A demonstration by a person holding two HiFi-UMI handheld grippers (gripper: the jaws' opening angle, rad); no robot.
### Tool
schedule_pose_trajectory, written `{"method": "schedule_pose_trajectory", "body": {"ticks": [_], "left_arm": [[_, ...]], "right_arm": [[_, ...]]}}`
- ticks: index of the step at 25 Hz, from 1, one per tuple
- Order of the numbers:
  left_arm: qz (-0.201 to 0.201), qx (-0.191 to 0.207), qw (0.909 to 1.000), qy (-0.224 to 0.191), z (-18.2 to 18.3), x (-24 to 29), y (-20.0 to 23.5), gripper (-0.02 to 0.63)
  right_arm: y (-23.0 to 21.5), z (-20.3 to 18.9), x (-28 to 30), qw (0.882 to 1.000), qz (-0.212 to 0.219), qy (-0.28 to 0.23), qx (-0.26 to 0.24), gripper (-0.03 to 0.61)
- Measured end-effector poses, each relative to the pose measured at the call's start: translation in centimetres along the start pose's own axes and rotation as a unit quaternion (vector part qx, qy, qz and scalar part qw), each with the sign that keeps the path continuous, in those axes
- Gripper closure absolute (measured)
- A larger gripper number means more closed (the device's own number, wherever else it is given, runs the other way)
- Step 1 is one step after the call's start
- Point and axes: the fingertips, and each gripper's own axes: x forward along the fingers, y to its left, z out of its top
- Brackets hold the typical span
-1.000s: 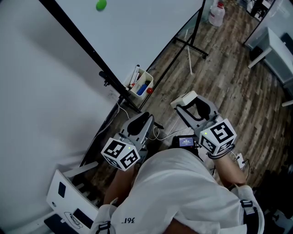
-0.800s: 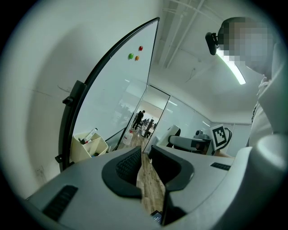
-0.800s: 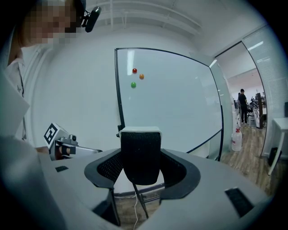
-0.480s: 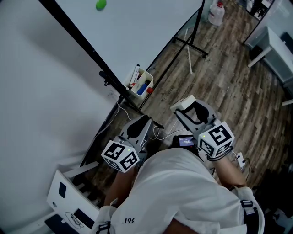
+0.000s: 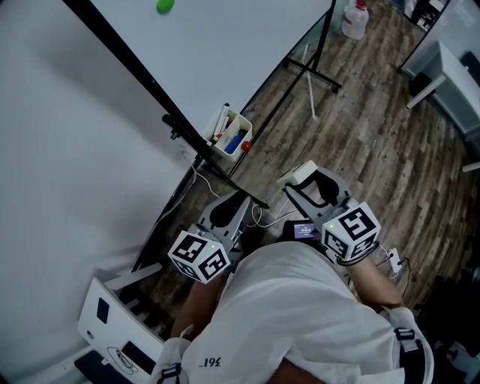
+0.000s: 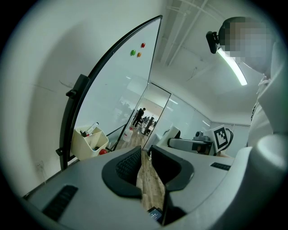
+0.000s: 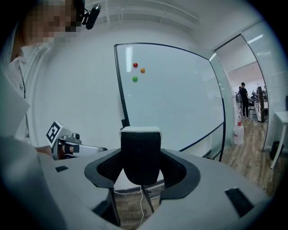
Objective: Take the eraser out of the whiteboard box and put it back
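My right gripper (image 7: 143,167) is shut on the eraser (image 7: 140,148), a block with a white back and black felt that stands upright between the jaws. In the head view the eraser (image 5: 298,174) and right gripper (image 5: 307,184) hover over the floor, below and right of the cream whiteboard box (image 5: 233,137). That box hangs on the whiteboard frame and holds markers and a red ball. My left gripper (image 5: 234,201) is shut with nothing in it, its jaws almost touching (image 6: 145,155); the box (image 6: 90,142) lies to its left.
The whiteboard (image 7: 175,103) carries red, orange and green magnets (image 7: 135,78). Its black stand legs (image 5: 311,75) cross the wooden floor. A white cable (image 5: 259,217) trails under the grippers. A white jug (image 5: 355,22) and a white table (image 5: 457,82) stand far right.
Both grippers have drawn back slightly toward the person; the right one shifted down and left with the eraser still held. The box has not moved.
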Motion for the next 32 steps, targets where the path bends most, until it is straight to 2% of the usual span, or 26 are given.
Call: {"method": "schedule_pose_trajectory", "body": {"ticks": [20, 32], "left_arm": [[0.002, -0.007, 1.0, -0.001, -0.3, -0.4, -0.1, 0.54], [0.02, 0.006, 0.9996, -0.018, 1.5, -0.7, 2.0, 0.54]], "right_arm": [[0.7, -0.2, 0.1, 1.0, 0.008, 0.009, -0.003, 0.314], [0.0, 1.5, 1.1, 1.0, 0.003, 0.001, -0.025, 0.314]]}}
